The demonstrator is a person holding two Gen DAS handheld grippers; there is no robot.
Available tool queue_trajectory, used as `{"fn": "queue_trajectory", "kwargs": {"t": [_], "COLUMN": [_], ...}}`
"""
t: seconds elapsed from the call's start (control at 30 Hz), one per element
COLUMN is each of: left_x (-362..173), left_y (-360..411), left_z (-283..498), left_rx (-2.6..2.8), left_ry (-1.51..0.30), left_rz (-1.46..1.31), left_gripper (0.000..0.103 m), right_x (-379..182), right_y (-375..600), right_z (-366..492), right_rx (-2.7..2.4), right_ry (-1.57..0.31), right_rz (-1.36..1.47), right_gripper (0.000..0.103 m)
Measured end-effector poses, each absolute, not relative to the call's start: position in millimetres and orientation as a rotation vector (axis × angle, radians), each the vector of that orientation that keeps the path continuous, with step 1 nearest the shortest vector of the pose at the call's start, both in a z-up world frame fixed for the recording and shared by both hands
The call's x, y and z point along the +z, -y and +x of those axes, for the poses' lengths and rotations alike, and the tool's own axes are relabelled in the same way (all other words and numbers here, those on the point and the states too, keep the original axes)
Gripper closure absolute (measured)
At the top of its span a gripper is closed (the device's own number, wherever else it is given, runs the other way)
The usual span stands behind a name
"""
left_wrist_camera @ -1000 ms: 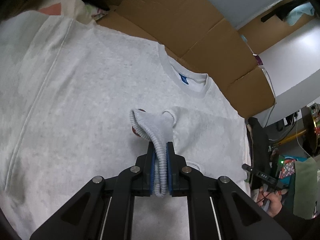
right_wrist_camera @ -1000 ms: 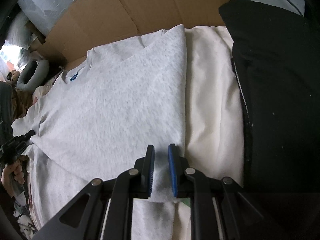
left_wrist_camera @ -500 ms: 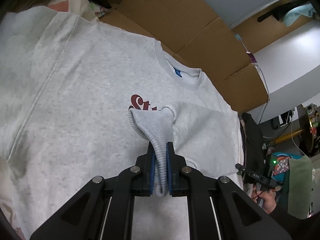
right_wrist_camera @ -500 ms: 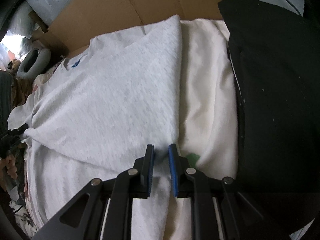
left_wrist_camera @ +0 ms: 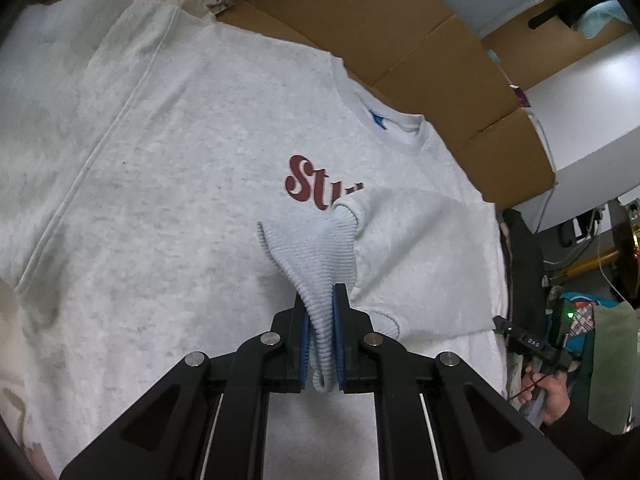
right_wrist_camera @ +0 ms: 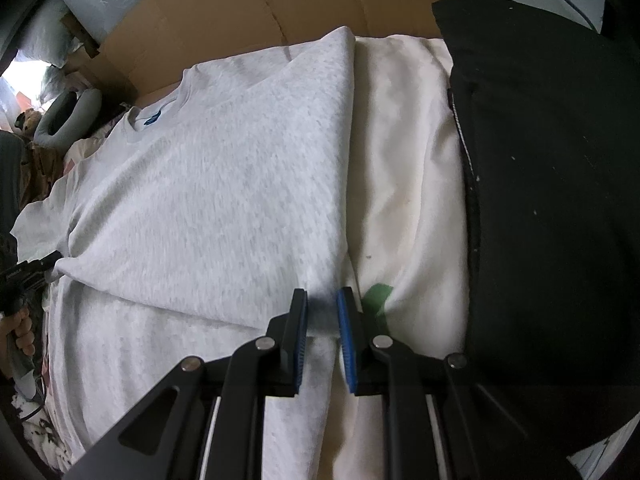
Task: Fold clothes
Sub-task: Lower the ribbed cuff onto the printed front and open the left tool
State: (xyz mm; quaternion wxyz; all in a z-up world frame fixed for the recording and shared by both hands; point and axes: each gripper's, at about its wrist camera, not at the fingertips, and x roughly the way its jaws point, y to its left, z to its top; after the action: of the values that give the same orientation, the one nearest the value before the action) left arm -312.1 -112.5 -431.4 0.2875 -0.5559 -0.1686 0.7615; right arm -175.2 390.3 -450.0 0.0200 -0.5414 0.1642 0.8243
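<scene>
A light grey sweatshirt point(left_wrist_camera: 168, 208) with a dark red print point(left_wrist_camera: 320, 182) lies flat, collar toward the cardboard. My left gripper point(left_wrist_camera: 320, 292) is shut on the ribbed cuff point(left_wrist_camera: 316, 256) of its right sleeve, held over the chest with the sleeve folded across the body. In the right wrist view the same sweatshirt point(right_wrist_camera: 224, 200) shows its folded sleeve edge. My right gripper point(right_wrist_camera: 322, 300) is open, its jaws a small gap apart, just above the sweatshirt's right side edge, holding nothing.
Flattened brown cardboard point(left_wrist_camera: 420, 48) lies behind the collar. A cream sheet point(right_wrist_camera: 404, 168) lies under the sweatshirt. A black garment point(right_wrist_camera: 552, 184) sits at the right. The other gripper and hand show at the edges of each view point(left_wrist_camera: 536, 352) point(right_wrist_camera: 24, 276).
My left gripper has drawn the cuff back toward me, uncovering the red print. My right gripper has shifted slightly along the sweatshirt's side edge and stays open.
</scene>
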Motion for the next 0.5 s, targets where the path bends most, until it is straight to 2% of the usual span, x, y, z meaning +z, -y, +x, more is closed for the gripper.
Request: {"fn": "queue_trajectory", "kwargs": {"t": [0.3, 0.5], "left_x": [-424, -444], "left_y": [119, 116], "left_z": [-303, -314], "left_rx": [2.050, 2.023], "left_ry": [0.445, 0.460], "left_rz": [-1.484, -1.574], "left_gripper": [0.094, 0.093], "right_x": [-450, -449], "right_y": [-394, -398], "right_z": [-177, -177], "right_rx": [2.555, 2.495], "right_ry": [-0.526, -0.483], "right_rz": [-1.680, -1.712], "right_gripper": [0.089, 0.089]}}
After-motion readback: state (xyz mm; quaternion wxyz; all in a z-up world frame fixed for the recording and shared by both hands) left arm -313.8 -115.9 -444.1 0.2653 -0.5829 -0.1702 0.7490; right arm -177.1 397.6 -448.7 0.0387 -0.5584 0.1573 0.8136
